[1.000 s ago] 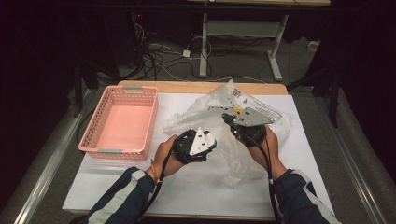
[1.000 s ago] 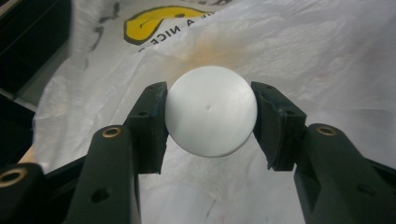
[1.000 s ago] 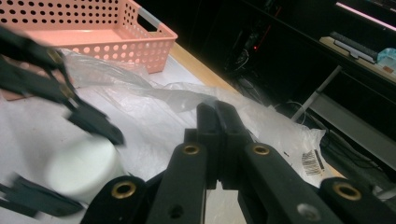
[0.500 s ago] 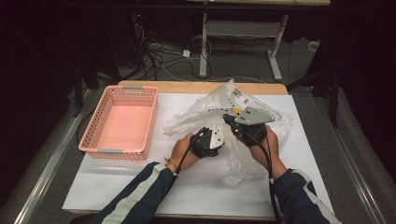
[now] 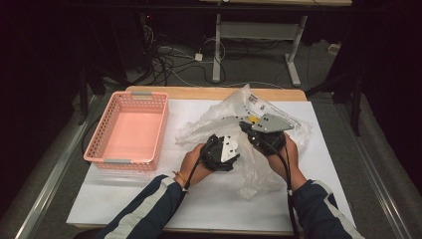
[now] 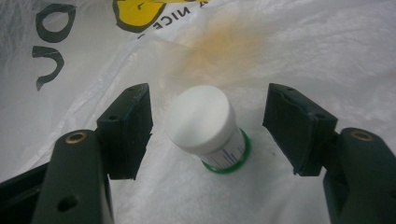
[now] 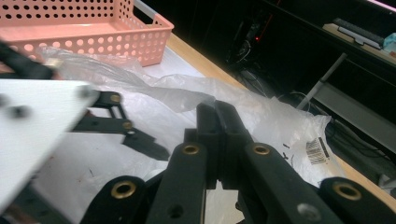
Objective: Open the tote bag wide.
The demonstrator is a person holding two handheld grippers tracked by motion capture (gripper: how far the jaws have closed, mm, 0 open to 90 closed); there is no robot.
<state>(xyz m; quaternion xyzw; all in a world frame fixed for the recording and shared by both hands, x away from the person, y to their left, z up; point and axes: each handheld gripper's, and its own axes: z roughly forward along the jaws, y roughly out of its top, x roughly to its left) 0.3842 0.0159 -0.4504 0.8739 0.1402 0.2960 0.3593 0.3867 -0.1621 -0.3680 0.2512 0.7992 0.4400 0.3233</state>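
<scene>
White-capped bottle [image 6: 205,125] between parted jaws (untouched)

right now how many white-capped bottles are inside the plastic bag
1: a small white-capped plastic bottle with a green base, lying inside the white plastic bag between the open left claw jaws, untouched. Bag folds may hide others.

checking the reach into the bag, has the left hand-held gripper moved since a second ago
Yes. In the high view the left hand-held gripper has shifted right, away from the basket, toward the bag; its jaws have just been opening around a bottle.
</scene>
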